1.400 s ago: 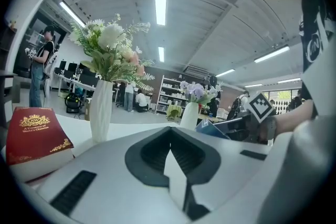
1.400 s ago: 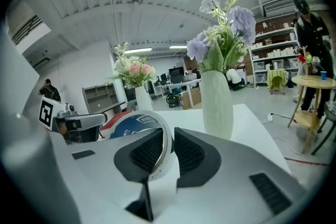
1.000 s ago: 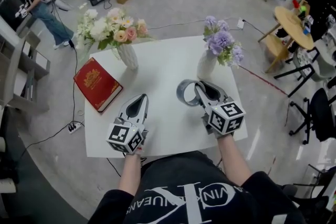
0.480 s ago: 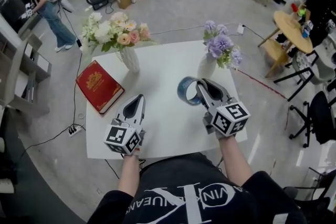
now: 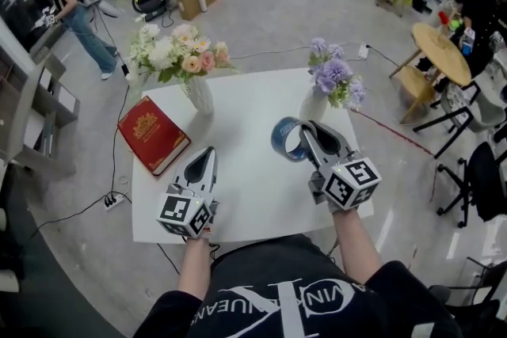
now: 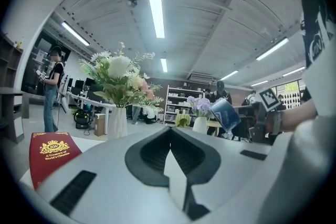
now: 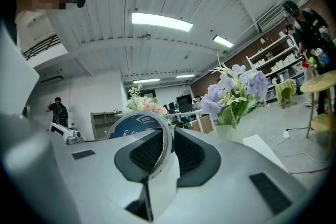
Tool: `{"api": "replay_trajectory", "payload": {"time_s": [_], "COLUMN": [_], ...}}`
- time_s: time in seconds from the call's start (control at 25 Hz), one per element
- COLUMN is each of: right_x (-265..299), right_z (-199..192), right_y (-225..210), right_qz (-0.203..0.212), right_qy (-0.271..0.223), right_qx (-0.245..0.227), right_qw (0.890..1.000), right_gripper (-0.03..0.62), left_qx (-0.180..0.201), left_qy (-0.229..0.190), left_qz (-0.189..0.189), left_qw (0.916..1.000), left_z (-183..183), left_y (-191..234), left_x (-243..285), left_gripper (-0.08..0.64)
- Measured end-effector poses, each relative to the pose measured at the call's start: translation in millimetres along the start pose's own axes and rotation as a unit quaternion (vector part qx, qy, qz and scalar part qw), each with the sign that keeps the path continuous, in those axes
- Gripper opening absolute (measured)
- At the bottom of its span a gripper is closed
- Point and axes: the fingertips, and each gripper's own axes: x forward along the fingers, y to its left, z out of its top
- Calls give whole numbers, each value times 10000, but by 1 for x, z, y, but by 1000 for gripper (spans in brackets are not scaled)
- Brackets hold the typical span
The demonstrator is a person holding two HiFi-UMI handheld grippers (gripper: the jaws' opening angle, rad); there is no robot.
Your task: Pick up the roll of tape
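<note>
Since a second ago my right claw (image 5: 305,134) has carried the tape (image 5: 287,138) up off the bench (image 5: 253,95), and the roll's blue face now shows. The claw is clamped across the roll's band, one jaw inside the hole and one outside, so the ring stands on edge and cannot roll free. It hangs at 7 o'clock from the purple vase (image 5: 314,103), clear of the flowers. My left claw (image 5: 207,156) has its jaws together on nothing and hovers at 4 o'clock from the book (image 5: 153,133), out of the way, since I judge one claw enough.
</note>
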Motion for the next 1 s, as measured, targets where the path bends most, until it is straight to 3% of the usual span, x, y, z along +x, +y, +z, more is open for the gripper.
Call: {"api": "replay_trajectory", "payload": {"time_s": [0.68, 1.0], "right_x": [-2, -4], "right_z": [8, 13], "right_y": [14, 17], "right_qz": [163, 348], "right_qy": [-303, -518], "right_qx": [75, 163], "right_qw": [9994, 9979], "right_gripper": [77, 77], "left_qx": [101, -13], "left_qy": [-169, -353], "left_qz": [126, -4], "left_qw": [9997, 9994], "left_z": [12, 19], "left_y": [9, 6], "left_x": [-12, -9], "left_gripper": [0, 0]}}
